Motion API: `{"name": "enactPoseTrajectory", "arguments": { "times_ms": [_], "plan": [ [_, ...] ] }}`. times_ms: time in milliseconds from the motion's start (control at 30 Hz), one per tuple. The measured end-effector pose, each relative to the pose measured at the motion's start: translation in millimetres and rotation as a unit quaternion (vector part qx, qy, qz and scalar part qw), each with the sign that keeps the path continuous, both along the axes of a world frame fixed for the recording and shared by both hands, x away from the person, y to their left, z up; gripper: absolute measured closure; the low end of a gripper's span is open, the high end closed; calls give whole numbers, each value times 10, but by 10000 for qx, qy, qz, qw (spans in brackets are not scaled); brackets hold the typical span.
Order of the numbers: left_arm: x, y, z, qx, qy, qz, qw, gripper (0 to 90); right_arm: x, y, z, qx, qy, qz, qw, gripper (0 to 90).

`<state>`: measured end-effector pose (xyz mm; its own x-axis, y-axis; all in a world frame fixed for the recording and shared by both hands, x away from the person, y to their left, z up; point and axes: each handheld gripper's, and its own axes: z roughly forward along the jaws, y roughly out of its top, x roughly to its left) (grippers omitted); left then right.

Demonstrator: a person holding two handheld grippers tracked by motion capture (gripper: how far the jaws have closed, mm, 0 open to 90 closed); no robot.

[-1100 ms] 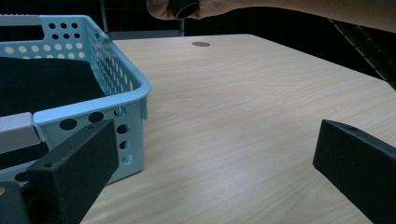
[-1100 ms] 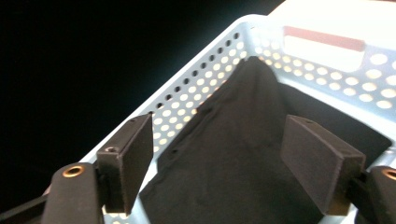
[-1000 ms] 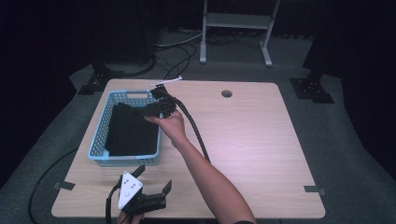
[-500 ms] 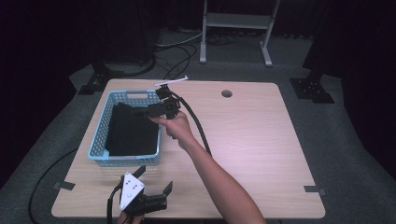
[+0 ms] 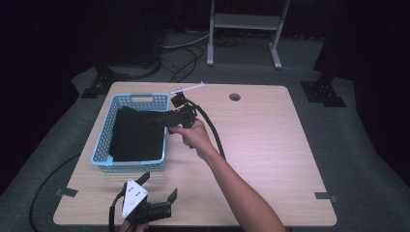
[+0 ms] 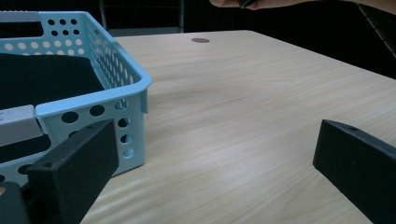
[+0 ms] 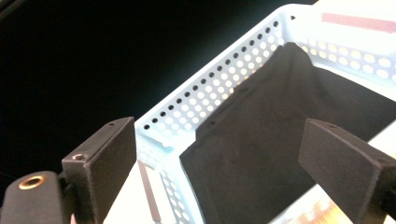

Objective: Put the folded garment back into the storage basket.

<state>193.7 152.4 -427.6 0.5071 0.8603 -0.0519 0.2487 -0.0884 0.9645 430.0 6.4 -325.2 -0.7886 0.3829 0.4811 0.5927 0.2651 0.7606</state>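
Note:
A light blue perforated basket [image 5: 104, 140] stands on the left half of the wooden table [image 5: 270, 145]. A black cloth [image 5: 138, 135] lies folded inside it. My right gripper [image 5: 162, 118] hovers over the basket's right rim, pointing left. Its jaws have just been opening and stand open with nothing between them. In the right gripper view, the cloth [image 7: 280, 107] and the basket wall [image 7: 224, 70] lie beyond the open gripper [image 7: 219, 168]. My left gripper [image 5: 158, 187] rests open at the table's front edge. In the left gripper view, that gripper [image 6: 215, 177] is beside the basket [image 6: 116, 70].
A black cable [image 5: 212, 135] trails from the right gripper along the forearm. A thin white strip [image 5: 186, 88] lies past the basket near the far edge. A round hole [image 5: 235, 96] is in the tabletop. A metal stand [image 5: 244, 21] is behind the table.
The right hand has drawn back a little to the right, off the cloth, with its jaws wider apart. The cloth stays in the basket. The left gripper has not moved.

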Motion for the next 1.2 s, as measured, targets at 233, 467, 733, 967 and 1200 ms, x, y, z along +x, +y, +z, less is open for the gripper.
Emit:
{"name": "enactPoseTrajectory", "arguments": {
  "times_ms": [233,467,733,967,1200],
  "plan": [
    [4,-3,-4,-5,21,-26,10000,0,3,-122,-31,-24,-8,-66,10000,111],
    [-1,-12,-6,15,17,-17,10000,0,-17,-215,-18,-91,-77,-89,9999,111],
    [-4,-18,-6,27,9,-10,10000,0,-39,-300,-26,-163,-114,-148,9997,111],
    [-6,-18,-4,38,5,-2,10000,0,-39,-338,-23,-144,-127,-166,9997,111],
    [-8,-19,-5,37,1,-2,10000,0,-51,-402,-15,-192,-167,-167,9995,111]
  ]
}}
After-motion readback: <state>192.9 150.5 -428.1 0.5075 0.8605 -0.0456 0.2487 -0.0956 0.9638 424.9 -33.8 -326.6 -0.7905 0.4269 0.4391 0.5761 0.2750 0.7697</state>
